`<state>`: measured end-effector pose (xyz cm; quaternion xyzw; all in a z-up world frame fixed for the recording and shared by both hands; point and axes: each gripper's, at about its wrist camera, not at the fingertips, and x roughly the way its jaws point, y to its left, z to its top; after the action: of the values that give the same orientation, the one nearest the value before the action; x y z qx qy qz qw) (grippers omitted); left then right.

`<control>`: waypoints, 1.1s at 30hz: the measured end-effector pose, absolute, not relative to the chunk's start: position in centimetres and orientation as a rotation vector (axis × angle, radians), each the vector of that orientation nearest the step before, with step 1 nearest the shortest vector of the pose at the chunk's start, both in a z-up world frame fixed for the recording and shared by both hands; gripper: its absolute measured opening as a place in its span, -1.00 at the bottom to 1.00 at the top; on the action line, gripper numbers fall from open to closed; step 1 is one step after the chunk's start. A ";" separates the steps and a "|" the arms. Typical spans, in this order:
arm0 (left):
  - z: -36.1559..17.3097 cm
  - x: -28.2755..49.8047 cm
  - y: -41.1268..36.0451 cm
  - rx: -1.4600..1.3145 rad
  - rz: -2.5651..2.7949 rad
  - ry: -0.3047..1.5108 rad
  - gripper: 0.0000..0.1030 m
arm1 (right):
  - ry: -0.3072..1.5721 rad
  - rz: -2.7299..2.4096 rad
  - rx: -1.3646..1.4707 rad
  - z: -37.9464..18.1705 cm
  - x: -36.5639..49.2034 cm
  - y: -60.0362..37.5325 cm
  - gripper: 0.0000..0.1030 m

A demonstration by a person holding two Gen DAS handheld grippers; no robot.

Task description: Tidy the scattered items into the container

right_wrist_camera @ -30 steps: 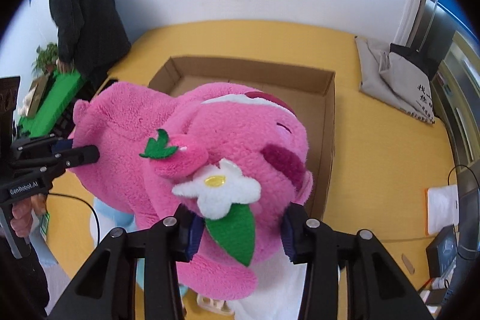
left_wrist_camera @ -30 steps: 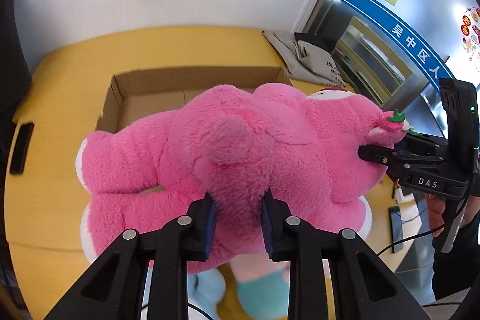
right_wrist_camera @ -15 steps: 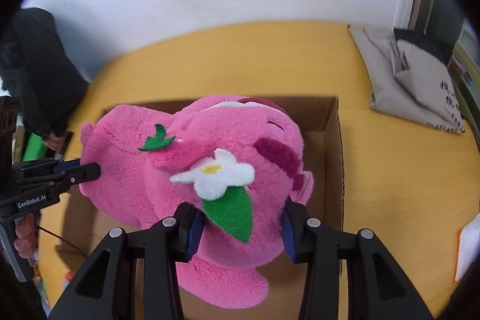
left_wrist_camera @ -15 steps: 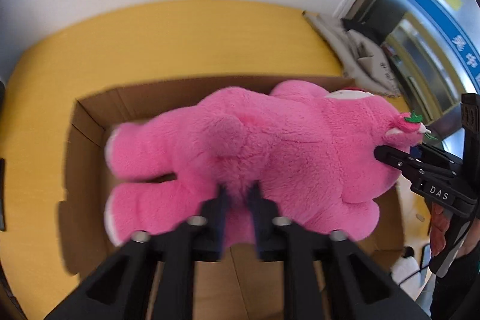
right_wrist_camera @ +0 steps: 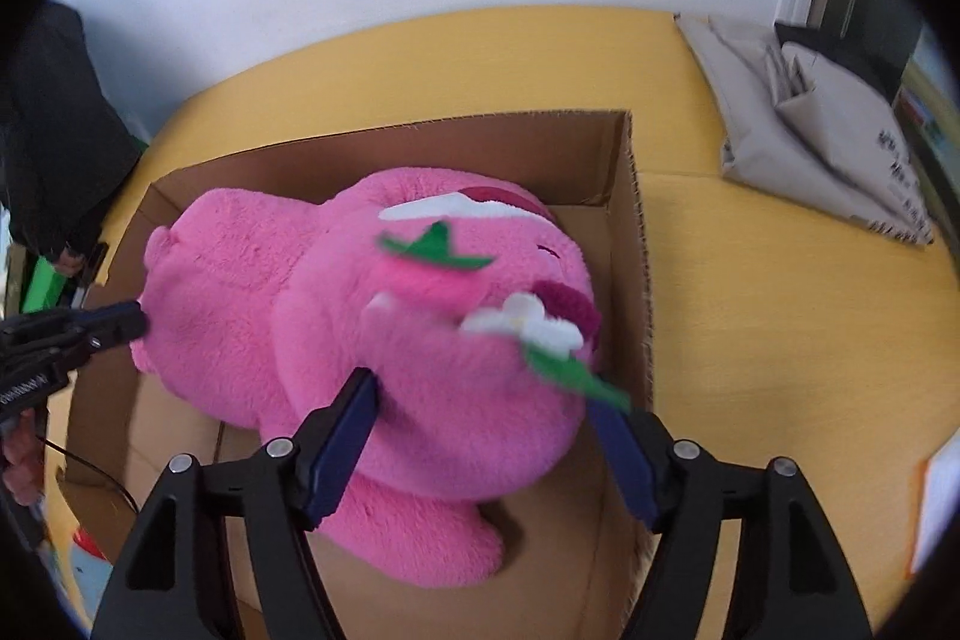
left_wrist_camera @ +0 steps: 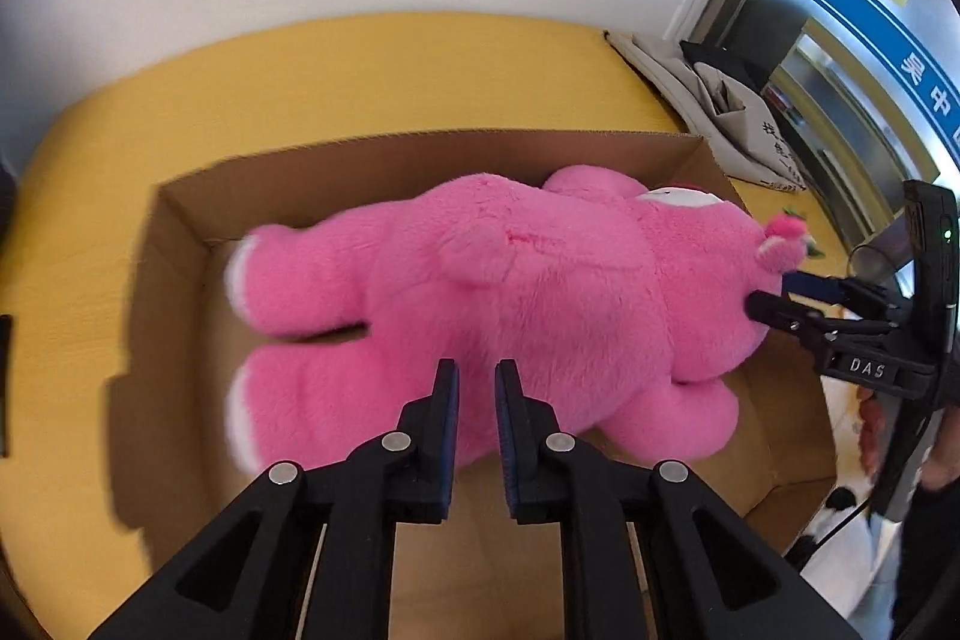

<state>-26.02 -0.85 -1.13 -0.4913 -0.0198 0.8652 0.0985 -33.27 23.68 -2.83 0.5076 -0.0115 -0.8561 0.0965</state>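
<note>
Pink plush bear (left_wrist_camera: 540,292) sits in the cardboard box (left_wrist_camera: 180,244); our left claw (left_wrist_camera: 477,400) and right claw (right_wrist_camera: 489,400) spread apart, releasing it. Next we lift clear.

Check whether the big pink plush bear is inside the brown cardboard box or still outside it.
Inside. The pink plush bear lies on its side within the walls of the cardboard box, head near the right wall.

A yellow surface (left_wrist_camera: 372,81) carries an open cardboard box (left_wrist_camera: 180,244) at its middle; folded grey bags (right_wrist_camera: 828,129) lie on it at two o'clock from the box, well apart, near the surface's far edge
</note>
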 end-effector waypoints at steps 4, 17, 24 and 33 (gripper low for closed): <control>3.3 -18.7 -2.5 -1.376 2.689 -0.066 0.77 | 0.009 -2.546 1.451 0.4 -28.6 23.8 0.45; 5.5 -3.6 -2.5 -1.281 2.855 -0.132 0.99 | 0.168 -2.599 1.325 6.4 -12.0 22.0 0.50; 4.4 -1.0 -1.0 -1.282 2.864 -0.086 0.99 | 0.161 -2.643 1.334 5.8 -8.9 21.8 0.50; 3.4 1.3 0.0 -1.269 2.846 -0.125 0.99 | 0.137 -2.662 1.330 4.7 -6.1 21.1 0.50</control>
<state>1.33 -0.01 3.37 -0.4069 -0.0401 0.9125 0.0115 -6.14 21.12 4.69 0.4450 0.0459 -0.8907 0.0810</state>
